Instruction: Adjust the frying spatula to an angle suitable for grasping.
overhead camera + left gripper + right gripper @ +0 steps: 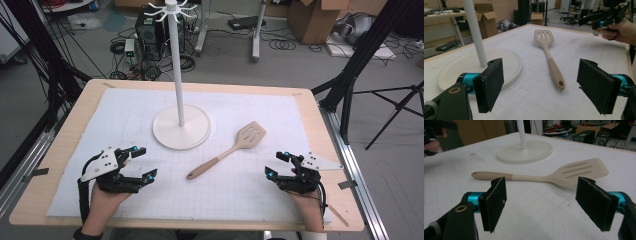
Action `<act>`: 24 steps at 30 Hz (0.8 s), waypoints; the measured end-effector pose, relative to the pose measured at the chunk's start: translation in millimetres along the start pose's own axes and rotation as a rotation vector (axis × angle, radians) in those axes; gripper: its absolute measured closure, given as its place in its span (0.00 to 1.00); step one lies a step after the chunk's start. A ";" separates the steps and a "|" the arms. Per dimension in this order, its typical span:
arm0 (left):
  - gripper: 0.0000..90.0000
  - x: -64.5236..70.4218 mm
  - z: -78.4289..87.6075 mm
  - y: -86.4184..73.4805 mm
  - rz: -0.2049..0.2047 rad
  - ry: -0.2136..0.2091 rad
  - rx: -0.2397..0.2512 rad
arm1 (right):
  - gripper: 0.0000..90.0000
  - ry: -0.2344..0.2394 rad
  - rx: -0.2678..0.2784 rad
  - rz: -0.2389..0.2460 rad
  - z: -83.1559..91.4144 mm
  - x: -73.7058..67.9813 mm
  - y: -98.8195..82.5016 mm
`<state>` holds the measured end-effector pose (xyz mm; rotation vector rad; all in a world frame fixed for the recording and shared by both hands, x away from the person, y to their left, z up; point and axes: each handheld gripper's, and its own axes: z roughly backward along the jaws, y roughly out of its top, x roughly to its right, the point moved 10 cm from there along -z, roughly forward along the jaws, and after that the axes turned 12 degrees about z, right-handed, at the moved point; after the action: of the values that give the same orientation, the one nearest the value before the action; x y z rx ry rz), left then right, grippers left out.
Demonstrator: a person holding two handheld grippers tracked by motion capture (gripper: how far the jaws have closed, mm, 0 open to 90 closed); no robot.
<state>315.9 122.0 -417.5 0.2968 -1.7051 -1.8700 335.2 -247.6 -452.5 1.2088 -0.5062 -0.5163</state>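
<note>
A beige slotted spatula (pixel 227 150) lies flat on the white mat, handle toward the near left, blade toward the far right. In the left gripper view the spatula (pixel 550 56) lies ahead, handle end nearest. The right gripper view has the spatula (pixel 544 176) lying crosswise just beyond the jaws. A white hanger stand (pixel 181 127) with a round base and tall pole rises behind it. My left gripper (pixel 142 163) hovers at the near left, open and empty. My right gripper (pixel 277 165) sits at the near right, open and empty. Both point toward the spatula.
The white gridded mat (pixel 125 115) covers a wooden table (pixel 65 140). Black frame legs, cables, a computer tower (pixel 150 30) and cardboard boxes (pixel 315 17) stand on the floor beyond the far edge. A tripod leg (pixel 395 107) is off to the right.
</note>
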 end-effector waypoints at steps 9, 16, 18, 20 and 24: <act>0.22 9.9 -37.1 7.9 0.014 -0.031 -0.031 | 0.26 -0.002 0.019 -0.005 0.9 3.3 2.6; 0.21 13.3 -71.7 9.5 0.029 -0.046 -0.068 | 0.26 0.007 0.026 0.001 0.5 3.1 3.4; 0.21 13.1 -80.7 10.7 0.036 -0.047 -0.082 | 0.26 0.007 0.027 0.000 0.4 3.0 3.6; 0.21 13.9 -89.7 12.6 0.037 -0.048 -0.085 | 0.26 0.010 0.030 -0.003 0.3 2.7 3.9; 0.21 17.0 -105.0 14.5 0.009 -0.044 -0.115 | 0.26 0.012 0.026 -0.007 0.6 2.5 3.6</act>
<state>361.8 24.9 -416.2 0.2027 -1.6173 -1.9724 337.1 -248.6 -448.7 1.2382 -0.5003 -0.5091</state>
